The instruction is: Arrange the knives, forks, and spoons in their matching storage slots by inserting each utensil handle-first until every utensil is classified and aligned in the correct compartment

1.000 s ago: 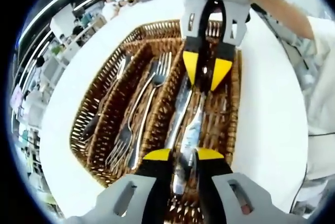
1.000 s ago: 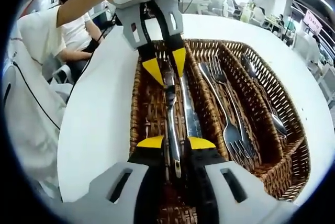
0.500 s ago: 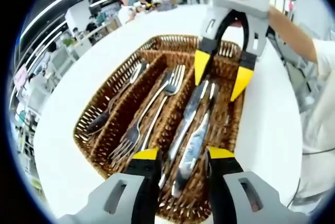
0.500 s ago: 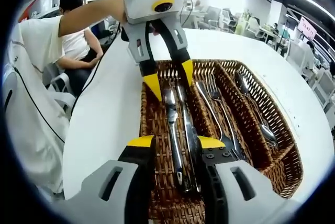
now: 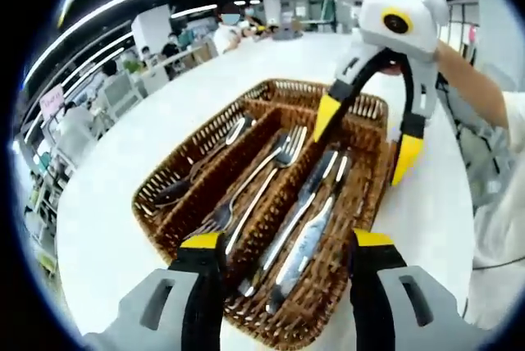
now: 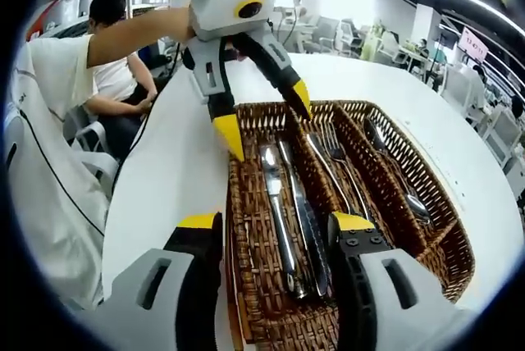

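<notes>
A brown wicker basket [image 5: 172,172] with three long compartments sits on the white table. Spoons [image 5: 207,164] lie in its left slot, forks [image 5: 256,191] in the middle and two knives [image 5: 305,221] in the right. My left gripper [image 5: 287,240] is wide open above the knives' near ends, holding nothing. The right gripper [image 5: 367,138] hangs open over the far end of the knife slot. In the right gripper view the knives [image 6: 294,218] lie side by side in the basket [image 6: 238,228], beside forks [image 6: 336,162] and spoons [image 6: 404,183]. My right gripper [image 6: 276,221] is open over them, with the left gripper [image 6: 264,115] open at the far end.
The white table [image 5: 107,228] spreads around the basket on all sides. A seated person [image 6: 115,47] is by the table's far left edge in the right gripper view. Desks and office clutter stand beyond the table.
Both grippers have opened wide and lifted back from the knives, which now lie loose in their slot. Both views have pulled away from the basket.
</notes>
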